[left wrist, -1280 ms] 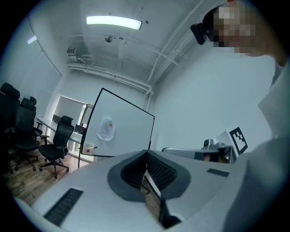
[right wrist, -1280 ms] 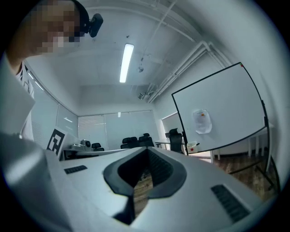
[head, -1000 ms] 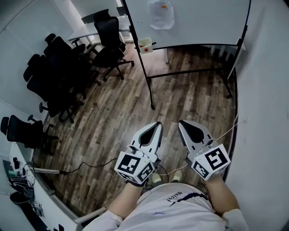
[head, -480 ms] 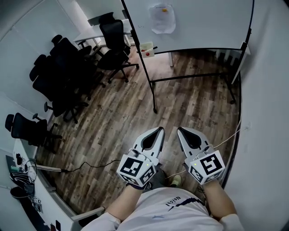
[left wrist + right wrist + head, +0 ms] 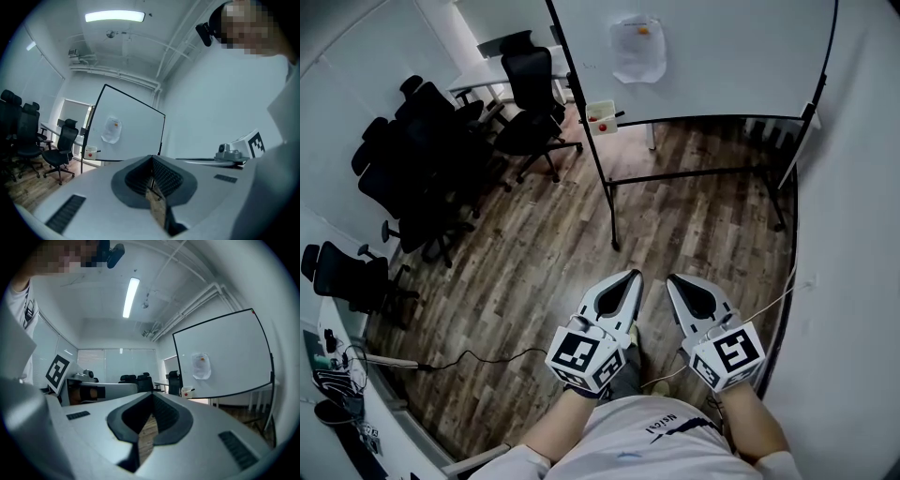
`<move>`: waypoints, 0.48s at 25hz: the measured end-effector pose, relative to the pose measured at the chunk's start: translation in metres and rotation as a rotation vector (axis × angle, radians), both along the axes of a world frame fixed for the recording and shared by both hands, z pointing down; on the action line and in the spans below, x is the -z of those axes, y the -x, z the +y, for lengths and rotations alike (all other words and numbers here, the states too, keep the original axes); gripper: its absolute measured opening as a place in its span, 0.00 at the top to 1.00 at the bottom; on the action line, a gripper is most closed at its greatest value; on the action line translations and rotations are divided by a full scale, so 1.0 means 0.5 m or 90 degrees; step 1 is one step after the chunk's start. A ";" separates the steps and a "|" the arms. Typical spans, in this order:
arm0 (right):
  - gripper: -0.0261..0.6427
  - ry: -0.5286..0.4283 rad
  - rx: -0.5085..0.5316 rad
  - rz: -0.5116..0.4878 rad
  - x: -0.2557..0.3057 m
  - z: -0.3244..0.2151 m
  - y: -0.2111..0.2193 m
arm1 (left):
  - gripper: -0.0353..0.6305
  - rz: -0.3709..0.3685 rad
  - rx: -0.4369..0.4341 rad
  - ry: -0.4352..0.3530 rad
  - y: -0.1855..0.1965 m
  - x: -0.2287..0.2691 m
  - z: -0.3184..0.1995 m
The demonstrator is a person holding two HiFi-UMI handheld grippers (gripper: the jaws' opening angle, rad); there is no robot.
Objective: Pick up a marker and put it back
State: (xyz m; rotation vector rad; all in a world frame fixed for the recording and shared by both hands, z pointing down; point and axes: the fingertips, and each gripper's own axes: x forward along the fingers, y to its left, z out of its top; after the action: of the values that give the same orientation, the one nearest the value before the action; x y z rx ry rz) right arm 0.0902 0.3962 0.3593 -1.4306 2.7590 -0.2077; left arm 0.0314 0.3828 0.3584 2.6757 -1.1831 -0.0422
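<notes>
— State of left tool point(image 5: 630, 278), right tool point(image 5: 673, 280)?
— Both closed, jaws tip to tip, gripping nothing; side by side above the wooden floor point(image 5: 534, 253).
— And the marker point(image 5: 621, 114)?
— Seemingly that dark stick (too small to be sure) jutting from the small white box point(image 5: 600, 117) on the whiteboard point(image 5: 722, 47) frame, well apart from both.
— Room?
— Black office chairs point(image 5: 422, 159) at left.

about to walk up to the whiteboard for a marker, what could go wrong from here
1. The stand's foot sticks out over the floor toward the person; a shoe could catch on it.
2. The left tongs and right tongs are both shut and empty. Unless they are opened in time, they may knock the small box on the frame instead of gripping anything.
3. The white cable at the right tongs might snag.
</notes>
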 end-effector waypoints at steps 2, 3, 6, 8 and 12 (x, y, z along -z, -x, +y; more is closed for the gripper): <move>0.94 -0.002 -0.003 0.010 -0.004 -0.043 0.005 | 0.93 0.004 -0.002 -0.006 0.001 -0.002 -0.047; 0.94 -0.003 -0.005 0.014 -0.008 -0.069 0.009 | 0.93 0.006 -0.002 -0.008 0.004 -0.005 -0.075; 0.94 0.003 -0.012 0.022 -0.024 -0.159 0.026 | 0.93 0.009 -0.005 -0.006 0.021 -0.019 -0.173; 0.94 0.010 -0.016 0.027 -0.029 -0.222 0.043 | 0.93 0.010 -0.009 -0.005 0.037 -0.024 -0.240; 0.94 0.009 -0.030 0.041 -0.019 -0.364 0.086 | 0.93 0.003 -0.026 -0.003 0.075 -0.024 -0.384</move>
State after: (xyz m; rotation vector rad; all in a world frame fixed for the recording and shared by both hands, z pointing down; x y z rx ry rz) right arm 0.0472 0.2140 0.3690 -1.5307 2.7762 -0.1831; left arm -0.0061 0.1910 0.3705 2.7014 -1.1270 -0.0439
